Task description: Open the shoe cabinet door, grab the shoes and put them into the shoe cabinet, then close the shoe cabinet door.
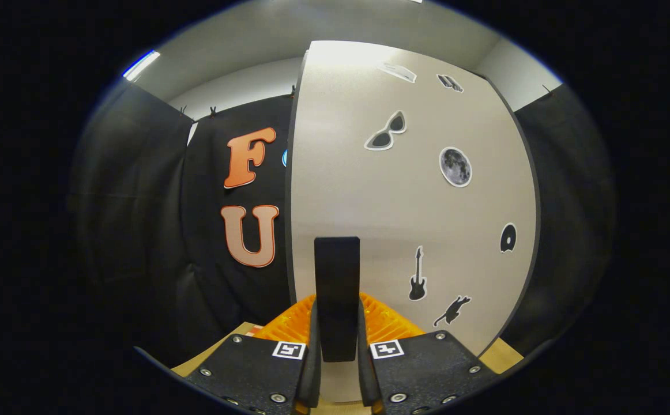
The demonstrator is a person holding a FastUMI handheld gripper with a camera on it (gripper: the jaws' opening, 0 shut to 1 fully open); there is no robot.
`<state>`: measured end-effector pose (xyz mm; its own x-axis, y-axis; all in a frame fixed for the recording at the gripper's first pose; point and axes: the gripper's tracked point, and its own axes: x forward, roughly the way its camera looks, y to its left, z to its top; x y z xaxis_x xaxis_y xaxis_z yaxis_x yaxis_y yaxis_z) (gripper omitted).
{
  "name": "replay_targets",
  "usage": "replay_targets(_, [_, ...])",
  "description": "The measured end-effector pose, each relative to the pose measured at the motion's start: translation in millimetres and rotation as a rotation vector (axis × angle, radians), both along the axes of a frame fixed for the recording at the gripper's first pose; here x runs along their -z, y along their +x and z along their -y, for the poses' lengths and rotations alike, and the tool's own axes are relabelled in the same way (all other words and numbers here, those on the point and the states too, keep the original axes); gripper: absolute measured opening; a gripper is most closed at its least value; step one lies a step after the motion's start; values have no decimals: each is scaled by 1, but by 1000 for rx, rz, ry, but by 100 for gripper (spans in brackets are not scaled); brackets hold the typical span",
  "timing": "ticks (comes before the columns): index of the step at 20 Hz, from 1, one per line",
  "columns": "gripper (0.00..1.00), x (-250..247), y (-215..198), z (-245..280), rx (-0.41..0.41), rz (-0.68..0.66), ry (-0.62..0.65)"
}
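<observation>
Beige stickered door [369, 190], black handle [337, 288]

Pale flat cabinet door [404, 219] just ahead, black upright handle [337, 288] on it between the hand-held gripper [337, 346] fingers, black cloth wall behind.

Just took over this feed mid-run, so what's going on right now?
The hand-held gripper has both fingers pressed on the dark upright handle of the shoe cabinet door. The pale door, dotted with stickers, stands just beyond the fingers. Whether it is being opened or closed cannot be told.
</observation>
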<state>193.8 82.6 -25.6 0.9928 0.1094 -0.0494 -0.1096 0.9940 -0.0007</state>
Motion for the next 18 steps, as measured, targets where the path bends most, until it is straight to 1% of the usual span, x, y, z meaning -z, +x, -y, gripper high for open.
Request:
replay_targets(1, [25,-1,-5,2,-4,5,-1])
replay_targets(11, [24,-10,-53,36,12,-18,5])
replay_targets(13, [24,-7,-68,50,14,-16,22])
replay_targets(18, [24,-6,-97,80,31,-18,15])
